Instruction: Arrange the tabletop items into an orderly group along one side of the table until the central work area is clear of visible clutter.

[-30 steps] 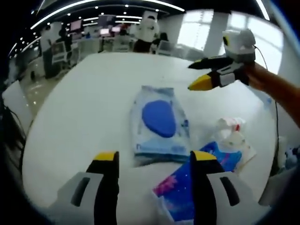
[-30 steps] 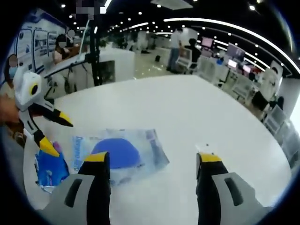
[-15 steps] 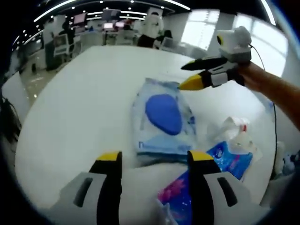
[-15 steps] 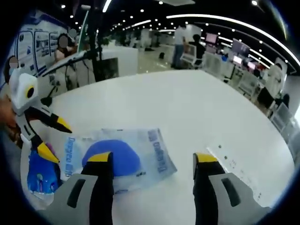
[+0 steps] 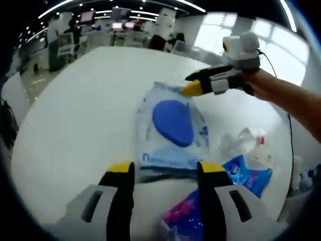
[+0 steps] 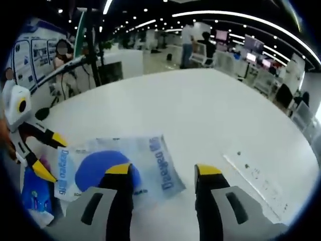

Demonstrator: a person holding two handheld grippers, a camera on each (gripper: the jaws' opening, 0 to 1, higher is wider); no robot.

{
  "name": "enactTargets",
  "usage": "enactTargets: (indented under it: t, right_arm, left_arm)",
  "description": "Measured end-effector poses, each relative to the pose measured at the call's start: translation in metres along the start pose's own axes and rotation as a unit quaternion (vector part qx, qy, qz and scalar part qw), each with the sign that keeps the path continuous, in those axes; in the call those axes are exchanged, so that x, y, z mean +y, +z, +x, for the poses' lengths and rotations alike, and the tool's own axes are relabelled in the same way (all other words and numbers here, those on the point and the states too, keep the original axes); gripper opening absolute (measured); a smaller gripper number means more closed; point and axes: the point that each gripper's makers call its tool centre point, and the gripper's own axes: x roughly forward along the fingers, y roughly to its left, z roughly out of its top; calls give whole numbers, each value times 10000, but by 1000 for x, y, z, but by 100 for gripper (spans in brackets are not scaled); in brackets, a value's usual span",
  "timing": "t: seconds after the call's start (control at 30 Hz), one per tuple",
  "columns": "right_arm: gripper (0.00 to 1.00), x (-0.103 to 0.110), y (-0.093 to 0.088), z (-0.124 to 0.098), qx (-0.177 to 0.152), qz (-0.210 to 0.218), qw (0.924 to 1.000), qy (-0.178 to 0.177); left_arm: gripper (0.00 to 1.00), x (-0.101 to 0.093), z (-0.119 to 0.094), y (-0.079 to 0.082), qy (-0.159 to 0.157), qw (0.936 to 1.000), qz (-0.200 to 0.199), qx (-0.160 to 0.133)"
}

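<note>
In the left gripper view our left claw [image 5: 163, 173] stands spread and empty just short of the wipes pack [image 5: 171, 128], which lies flat mid-desk [image 5: 75, 115]. The right claw [image 5: 193, 84] hangs over the pack's far edge, by a blue pouch [image 5: 251, 173] and a crumpled wrapper [image 5: 246, 145]. To do this well, we judge we should pinch one edge and slide the pack aside without dragging its neighbours. A second ago that claw hovered well off to the side — now it is over the pack.

In the right gripper view our right claw [image 6: 163, 170] is spread, straddling the pack [image 6: 115, 163] at its corner; the left claw [image 6: 45, 155] shows beyond. The pack has come closer between our jaws.
</note>
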Motion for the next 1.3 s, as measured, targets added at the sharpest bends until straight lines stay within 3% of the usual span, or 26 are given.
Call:
enactTargets:
  t: [0.6, 1.1, 1.17, 1.3]
  right_arm:
    - [19, -7, -13, 8, 274, -96, 9996, 15]
    - [10, -8, -18, 8, 343, -131, 9993, 51]
    - [10, -8, -19, 7, 357, -127, 9993, 54]
    - [8, -7, -20, 6, 371, -78, 9993, 61]
  left_arm:
    - [39, 3, 6, 4, 76, 9999, -47, -50]
    - [34, 15, 5, 8, 354, 9993, 78, -75]
    - [24, 22, 2, 12, 486, 9987, 100, -129]
    - [23, 27, 3, 12, 502, 9987, 48, -126]
